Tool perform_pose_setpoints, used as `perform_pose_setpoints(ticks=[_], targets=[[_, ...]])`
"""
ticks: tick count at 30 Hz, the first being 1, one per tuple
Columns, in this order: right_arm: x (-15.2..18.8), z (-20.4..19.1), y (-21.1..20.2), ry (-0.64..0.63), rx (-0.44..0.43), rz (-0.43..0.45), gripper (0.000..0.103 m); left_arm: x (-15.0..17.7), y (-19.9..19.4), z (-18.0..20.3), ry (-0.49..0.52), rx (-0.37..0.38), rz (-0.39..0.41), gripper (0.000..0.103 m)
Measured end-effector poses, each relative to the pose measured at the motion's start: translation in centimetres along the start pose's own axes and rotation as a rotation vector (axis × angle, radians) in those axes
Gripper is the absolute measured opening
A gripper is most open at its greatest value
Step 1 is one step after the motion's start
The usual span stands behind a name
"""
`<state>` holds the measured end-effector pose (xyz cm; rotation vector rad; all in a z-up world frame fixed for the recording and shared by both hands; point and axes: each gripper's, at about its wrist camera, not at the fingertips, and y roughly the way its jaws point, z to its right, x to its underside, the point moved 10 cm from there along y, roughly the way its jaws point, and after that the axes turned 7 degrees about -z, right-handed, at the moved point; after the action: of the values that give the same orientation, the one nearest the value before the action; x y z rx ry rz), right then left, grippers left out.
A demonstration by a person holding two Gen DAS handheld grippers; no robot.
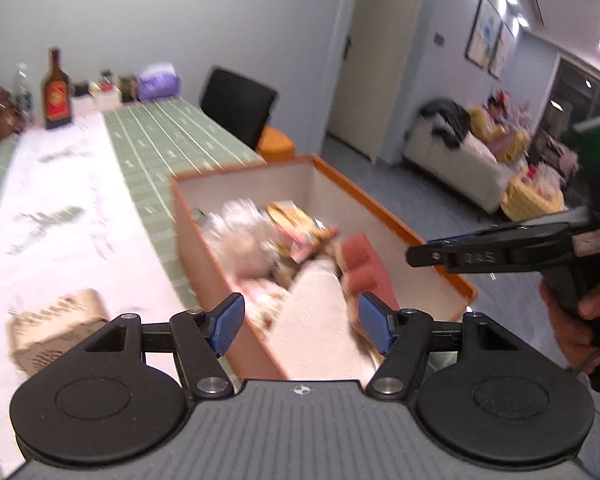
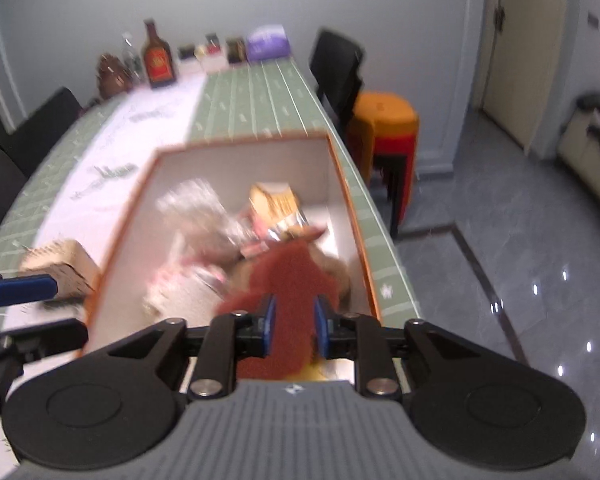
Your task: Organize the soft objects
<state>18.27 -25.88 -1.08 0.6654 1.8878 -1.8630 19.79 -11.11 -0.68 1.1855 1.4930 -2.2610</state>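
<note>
An orange-rimmed box (image 1: 384, 204) (image 2: 352, 216) with white walls stands on the table and holds several soft items, snack packs (image 1: 300, 220) (image 2: 275, 204) and clear bags. My left gripper (image 1: 302, 322) is open above the box's near end, with a white towel-like cloth (image 1: 316, 320) below and between its pads. My right gripper (image 2: 293, 326) is shut on a rust-red cloth (image 2: 291, 280) that hangs over the box. The right gripper also shows in the left wrist view (image 1: 424, 254), right of the box. Both views are blurred.
A woven basket (image 1: 55, 328) (image 2: 59, 264) sits left of the box on the green and white tablecloth (image 1: 159, 136). Bottles (image 1: 55, 92) (image 2: 157, 60) and small boxes line the far end. A black chair (image 1: 239, 104) and orange stools (image 2: 384, 128) stand to the right.
</note>
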Motion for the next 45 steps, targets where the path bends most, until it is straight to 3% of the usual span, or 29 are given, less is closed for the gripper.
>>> perform_pose_setpoints(ticks=[8,14,16,19,27,31,39,45], targets=[[-1.3,-6.9,-9.4,-0.145,-0.076,0.276,0.061,-1.2,-9.1,-2.8,-0.002,-0.240,0.257,0.081],[0.5,-11.7,-13.0,-0.242,-0.064,0.457,0.082,-0.3,-13.6,-2.9,0.032,-0.425,0.398,0.093],[1.4,-12.9,-13.3,-0.263,-0.055,0.504,0.085,0.5,-14.1,-2.4,0.051,-0.471,0.425,0.096],[2.9,-14.0,-12.9,-0.276,-0.026,0.531,0.086,1.8,-14.1,-2.3,0.051,-0.493,0.433,0.096],[6.9,-14.8,-10.5,-0.188,-0.023,0.559,0.093,5.9,-12.2,-5.3,-0.086,-0.516,0.378,0.096],[8.9,-15.1,-8.4,-0.195,0.007,0.535,0.094,8.3,-10.7,-7.3,-0.167,-0.530,0.320,0.096],[11.2,-13.9,-4.9,-0.135,0.046,0.482,0.098,12.1,-9.2,-9.3,-0.259,-0.567,0.289,0.096],[12.3,-13.5,-3.0,-0.095,0.040,0.429,0.098,14.0,-8.1,-9.5,-0.276,-0.564,0.263,0.096]])
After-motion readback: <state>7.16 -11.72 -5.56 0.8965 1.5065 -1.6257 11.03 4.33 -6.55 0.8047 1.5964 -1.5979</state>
